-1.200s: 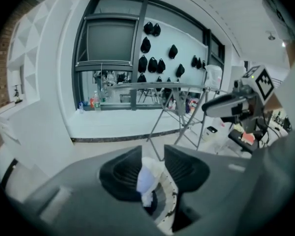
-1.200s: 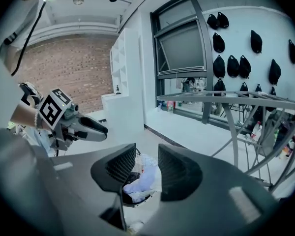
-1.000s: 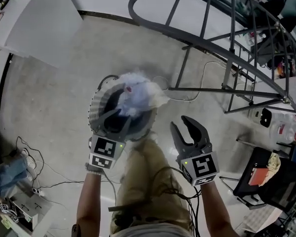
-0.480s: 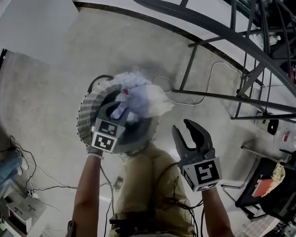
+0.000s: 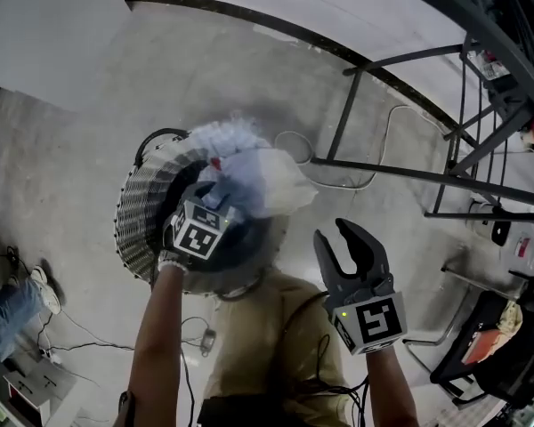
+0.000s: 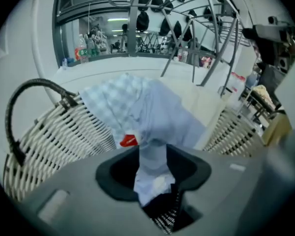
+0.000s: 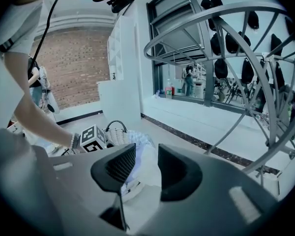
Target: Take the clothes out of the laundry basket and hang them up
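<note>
As the left tool (image 6: 151, 161) has dropped into the laundry basket (image 5: 138, 212), its jaws have just opened wider around a fold of the pale blue clothes (image 5: 249, 172), piled at the basket's far edge. It looks ready to pinch them. The right tool (image 5: 349, 247) waits open and empty beside the basket.

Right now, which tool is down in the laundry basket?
The left tool: it is inside the wicker laundry basket, and its jaws have just been opening, with a pale blue garment between them. The right tool hangs outside, empty.
</note>
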`<state>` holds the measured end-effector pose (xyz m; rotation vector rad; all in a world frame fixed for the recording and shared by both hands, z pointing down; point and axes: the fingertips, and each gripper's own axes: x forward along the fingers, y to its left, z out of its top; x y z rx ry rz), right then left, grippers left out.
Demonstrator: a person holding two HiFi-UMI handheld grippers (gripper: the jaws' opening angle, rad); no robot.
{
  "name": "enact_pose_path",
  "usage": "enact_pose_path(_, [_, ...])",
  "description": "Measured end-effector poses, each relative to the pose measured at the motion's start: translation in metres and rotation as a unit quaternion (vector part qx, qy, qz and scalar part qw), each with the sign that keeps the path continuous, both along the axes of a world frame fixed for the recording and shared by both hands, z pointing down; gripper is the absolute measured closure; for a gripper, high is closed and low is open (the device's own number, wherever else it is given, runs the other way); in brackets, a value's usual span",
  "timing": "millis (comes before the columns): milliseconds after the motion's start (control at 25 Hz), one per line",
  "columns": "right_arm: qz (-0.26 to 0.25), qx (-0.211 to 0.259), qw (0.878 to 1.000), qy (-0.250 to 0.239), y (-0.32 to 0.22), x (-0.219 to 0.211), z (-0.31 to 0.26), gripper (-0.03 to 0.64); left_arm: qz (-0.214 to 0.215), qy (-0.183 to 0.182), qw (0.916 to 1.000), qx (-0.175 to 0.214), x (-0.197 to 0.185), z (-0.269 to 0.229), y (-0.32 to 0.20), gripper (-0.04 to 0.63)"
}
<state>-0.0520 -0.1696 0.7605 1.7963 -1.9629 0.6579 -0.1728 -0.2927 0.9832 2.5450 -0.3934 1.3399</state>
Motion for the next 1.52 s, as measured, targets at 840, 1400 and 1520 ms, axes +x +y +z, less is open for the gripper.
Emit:
enact_pose_path(840, [0.016, 0.006, 1.0, -0.016, 0.008, -0.012, -0.082, 0.488, -0.051, 0.078, 0.9938, 0.061, -0.006, -0.172, -0.016, 0.597])
enact_pose_path(1400, [0.01, 0.044, 0.999, 0.008, 0.005, -0.022, -0.212, 0.488, 0.003, 0.133, 0.9819, 0.135, -0.004, -0.386, -0.011, 0.598])
enact_pose_path(1520, [0.008, 0.05, 0.999, 0.015, 0.007, -0.025, -0.235, 0.488, 0.014, 0.146, 0.9771, 0.154, -0.006, -0.432, -0.008, 0.598])
